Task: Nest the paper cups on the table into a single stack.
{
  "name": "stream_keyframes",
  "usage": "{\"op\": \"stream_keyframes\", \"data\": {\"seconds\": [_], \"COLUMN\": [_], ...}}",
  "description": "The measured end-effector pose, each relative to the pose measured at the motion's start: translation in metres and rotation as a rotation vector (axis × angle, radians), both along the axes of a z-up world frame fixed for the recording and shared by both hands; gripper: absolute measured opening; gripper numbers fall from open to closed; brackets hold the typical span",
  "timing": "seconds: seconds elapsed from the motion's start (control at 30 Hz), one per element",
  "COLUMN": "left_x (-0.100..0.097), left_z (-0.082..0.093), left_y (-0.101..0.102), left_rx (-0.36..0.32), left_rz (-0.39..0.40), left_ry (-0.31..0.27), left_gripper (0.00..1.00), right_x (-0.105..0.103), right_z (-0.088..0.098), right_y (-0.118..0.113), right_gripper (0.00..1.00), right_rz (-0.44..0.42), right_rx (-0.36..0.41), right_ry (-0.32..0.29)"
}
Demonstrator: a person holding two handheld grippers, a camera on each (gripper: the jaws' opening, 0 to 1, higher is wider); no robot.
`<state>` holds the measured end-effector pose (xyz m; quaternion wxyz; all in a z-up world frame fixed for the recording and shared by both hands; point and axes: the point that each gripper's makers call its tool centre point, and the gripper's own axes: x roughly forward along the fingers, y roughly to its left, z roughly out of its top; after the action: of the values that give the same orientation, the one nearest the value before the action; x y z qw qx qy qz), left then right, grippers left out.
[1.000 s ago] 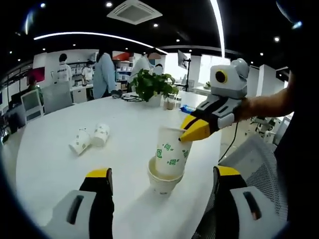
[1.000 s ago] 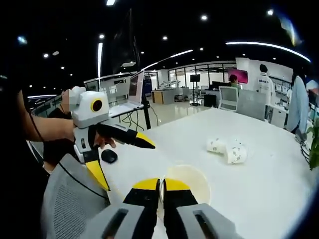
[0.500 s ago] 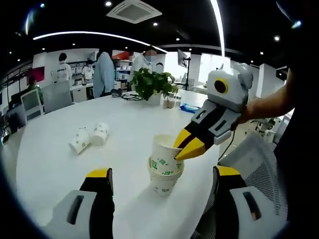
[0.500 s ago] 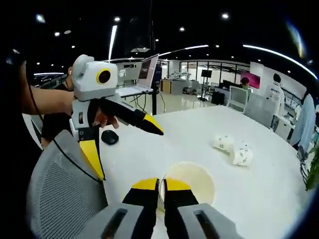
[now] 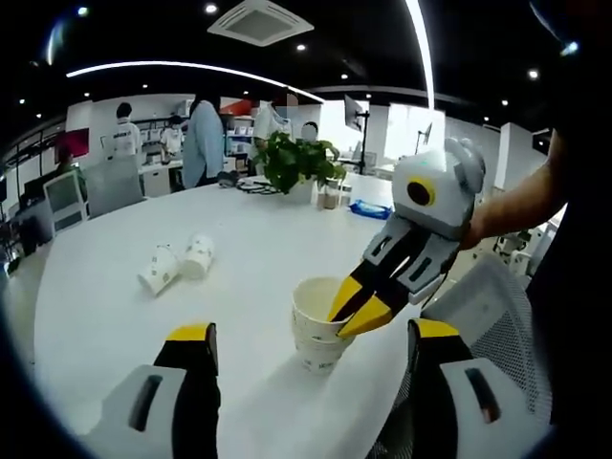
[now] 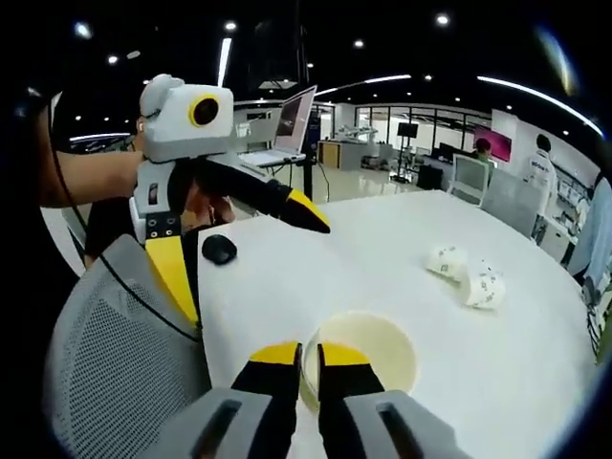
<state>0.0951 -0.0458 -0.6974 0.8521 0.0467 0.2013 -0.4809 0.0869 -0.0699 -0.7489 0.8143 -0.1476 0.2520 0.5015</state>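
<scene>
R gripper (image 5: 352,314) clenched on nested cups' (image 5: 316,337) rim, L gripper (image 5: 304,349) released; two loose cups (image 5: 178,265), plant (image 5: 293,161) beyond.

- In the left gripper view the right gripper's (image 5: 352,314) jaw tips cover part of the near rim of the stacked paper cups (image 5: 316,337), so the grip point is hidden.
- The green print on the two lying cups (image 5: 178,266) is too small to read.
- In the right gripper view the stack's (image 6: 368,352) outer wall is hidden below its rim.
- The worktop (image 6: 535,382) is cut off at the right edge.
</scene>
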Motion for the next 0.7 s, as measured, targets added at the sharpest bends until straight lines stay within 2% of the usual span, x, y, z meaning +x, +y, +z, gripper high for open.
{"op": "stream_keyframes", "data": {"seconds": [0.3, 0.43, 0.6, 0.7], "left_x": [0.0, 0.002, 0.006, 0.01], "left_z": [-0.003, -0.004, -0.005, -0.004], "left_y": [0.004, 0.006, 0.007, 0.007], "left_rx": [0.011, 0.008, 0.013, 0.019], "left_rz": [0.01, 0.019, 0.025, 0.027], "left_ry": [0.002, 0.002, 0.0, -0.004], "left_gripper": [0.8, 0.8, 0.8, 0.8], "right_x": [0.0, -0.001, 0.004, 0.006], "right_z": [-0.008, -0.005, 0.003, 0.01], "right_y": [-0.002, -0.002, -0.009, -0.013], "right_gripper": [0.06, 0.08, 0.18, 0.21], "right_rz": [-0.025, -0.037, -0.069, -0.094], "right_rx": [0.016, 0.045, 0.055, 0.082], "right_ry": [0.03, 0.031, -0.009, -0.014]}}
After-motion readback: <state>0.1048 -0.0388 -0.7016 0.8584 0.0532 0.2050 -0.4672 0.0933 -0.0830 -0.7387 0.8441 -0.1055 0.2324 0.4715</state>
